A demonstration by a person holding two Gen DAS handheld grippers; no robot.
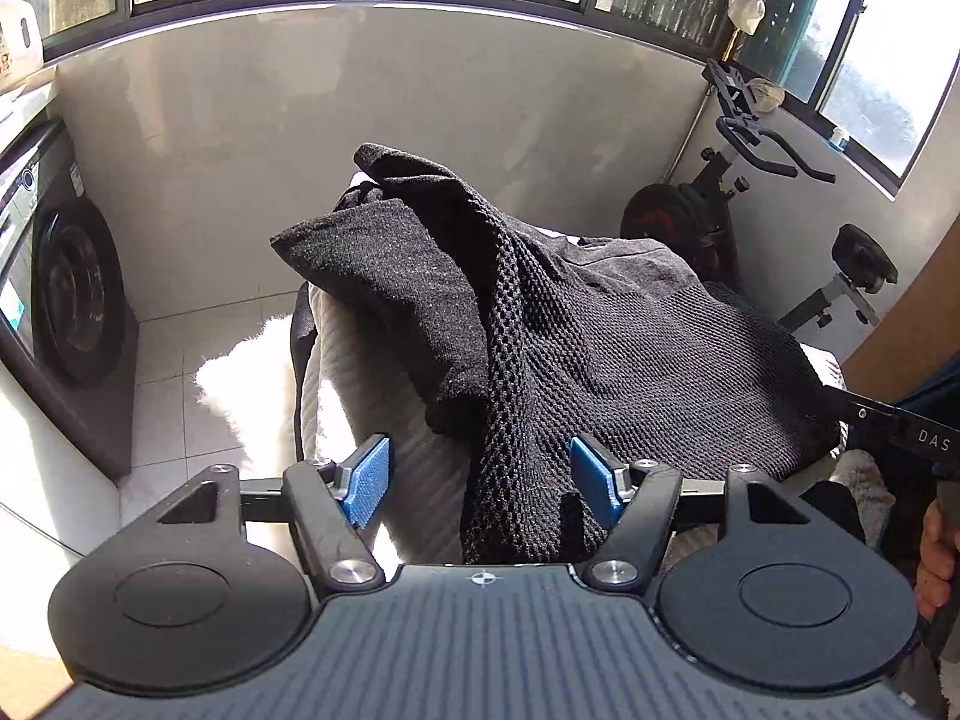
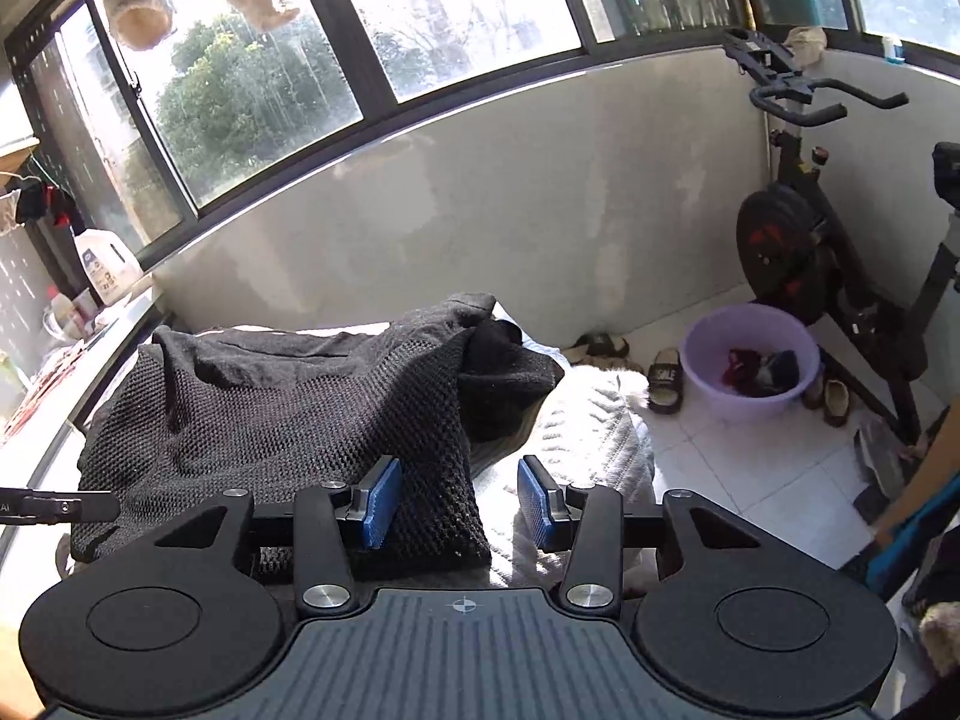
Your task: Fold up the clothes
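Both grippers (image 1: 480,477) (image 2: 459,501) gape over black knit garment (image 1: 540,324); basin (image 2: 753,360), exercise bike (image 2: 798,252) nearby

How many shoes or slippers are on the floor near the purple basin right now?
4 visible, right wrist view: a dark pair left of the purple basin, one black slipper by its left rim, one tan shoe at its right. More may be hidden behind the basin.

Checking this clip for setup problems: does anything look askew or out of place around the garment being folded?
The black knit garment lies bunched and rumpled on the white cushion, one end humped up rather than flat. Both the left gripper and right gripper stand open over its near edge, gripping nothing. No spill or damage shows.
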